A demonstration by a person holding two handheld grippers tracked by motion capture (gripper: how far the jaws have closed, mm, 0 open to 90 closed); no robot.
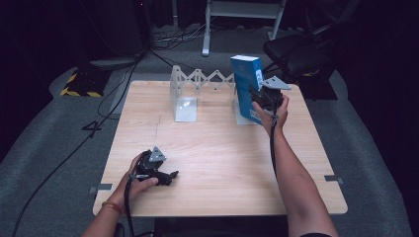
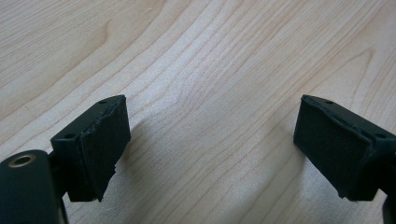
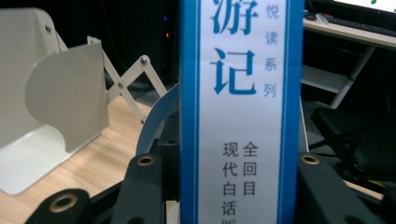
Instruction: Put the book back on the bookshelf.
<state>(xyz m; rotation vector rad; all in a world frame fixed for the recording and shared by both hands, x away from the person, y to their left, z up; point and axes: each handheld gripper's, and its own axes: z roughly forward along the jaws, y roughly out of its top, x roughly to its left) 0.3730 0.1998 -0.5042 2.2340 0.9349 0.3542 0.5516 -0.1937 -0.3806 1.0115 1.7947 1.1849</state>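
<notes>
The right gripper (image 1: 262, 98) was clenched on the blue book (image 1: 247, 84), its two black jaws pressing either side of the spine. In the right gripper view the spine (image 3: 240, 112) rose straight up between the jaws, white with blue edges and blue and dark printed characters. The book stood upright at the far right of the wooden table (image 1: 222, 163), held by the person's right hand (image 1: 271, 112), and appeared to sit at the right end plate of a white expanding book rack (image 1: 197, 81). The rack's lattice ran leftward along the far edge to its left end plate (image 1: 182, 96), which stood apart from the book. That curved white plate (image 3: 60, 93) also showed to the left of the spine in the right gripper view.

The left gripper (image 1: 170, 175) lay low on the near left of the table, in the person's left hand (image 1: 138, 180). Its jaws were released, spread wide over bare wood (image 2: 205, 93), with nothing between them.
</notes>
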